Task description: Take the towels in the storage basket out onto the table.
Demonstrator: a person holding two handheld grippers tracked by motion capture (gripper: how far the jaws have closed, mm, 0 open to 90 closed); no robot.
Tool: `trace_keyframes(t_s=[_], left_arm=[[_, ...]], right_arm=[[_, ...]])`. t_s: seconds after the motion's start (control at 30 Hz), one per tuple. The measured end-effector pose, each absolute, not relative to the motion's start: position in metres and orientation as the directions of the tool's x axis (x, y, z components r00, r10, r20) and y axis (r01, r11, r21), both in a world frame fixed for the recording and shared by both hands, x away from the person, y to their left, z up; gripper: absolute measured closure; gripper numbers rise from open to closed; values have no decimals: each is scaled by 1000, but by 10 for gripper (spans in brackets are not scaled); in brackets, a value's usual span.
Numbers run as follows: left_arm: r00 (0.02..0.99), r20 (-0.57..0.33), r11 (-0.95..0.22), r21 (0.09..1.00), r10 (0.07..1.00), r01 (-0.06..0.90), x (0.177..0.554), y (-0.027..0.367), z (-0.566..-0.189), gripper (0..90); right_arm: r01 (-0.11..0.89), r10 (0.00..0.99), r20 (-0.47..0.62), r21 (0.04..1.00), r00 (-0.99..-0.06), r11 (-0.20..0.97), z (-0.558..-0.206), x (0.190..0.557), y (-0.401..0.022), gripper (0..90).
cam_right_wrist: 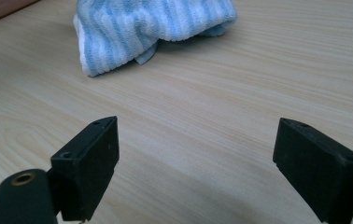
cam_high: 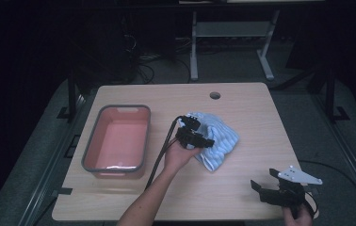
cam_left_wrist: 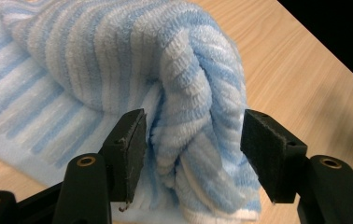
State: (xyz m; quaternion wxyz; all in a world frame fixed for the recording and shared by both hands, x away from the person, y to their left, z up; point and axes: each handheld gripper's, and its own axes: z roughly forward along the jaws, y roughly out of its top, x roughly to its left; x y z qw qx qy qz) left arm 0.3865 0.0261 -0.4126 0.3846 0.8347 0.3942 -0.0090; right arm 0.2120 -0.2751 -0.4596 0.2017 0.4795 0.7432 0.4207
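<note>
A blue-and-white striped towel [cam_high: 216, 137] is seen lying bunched near the middle of the wooden surface [cam_high: 242, 188], to the right of a pink tub with a grey rim [cam_high: 118, 139]. The left gripper [cam_high: 196, 133] is held at the towel's left edge by the left hand [cam_high: 180, 154]. In the left gripper view, a raised fold of the towel [cam_left_wrist: 198, 126] is seen standing between the two jaws, but the pads [cam_left_wrist: 130, 149] are set apart from it on both sides, so the fold is released rather than pinched. The right gripper [cam_high: 266, 181] is held at the near right corner of the surface, well apart from the towel; its jaws are spread wide, with bare wood between them.
</note>
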Motion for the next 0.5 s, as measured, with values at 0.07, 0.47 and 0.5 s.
trace_keyframes(t_s=[0.07, 0.47, 0.5], left_arm=[[689, -323, -390, 637, 648, 665, 385, 30, -412, 399], [707, -326, -382, 662, 627, 644, 368, 46, -408, 358], [710, -320, -388, 662, 627, 642, 367, 47, -408, 352]], right_arm=[[544, 884, 103, 818, -457, 186, -460, 213, -275, 137], [545, 885, 99, 817, -455, 189, -460, 214, -277, 137], [546, 886, 99, 816, -454, 188, -460, 214, -277, 138]])
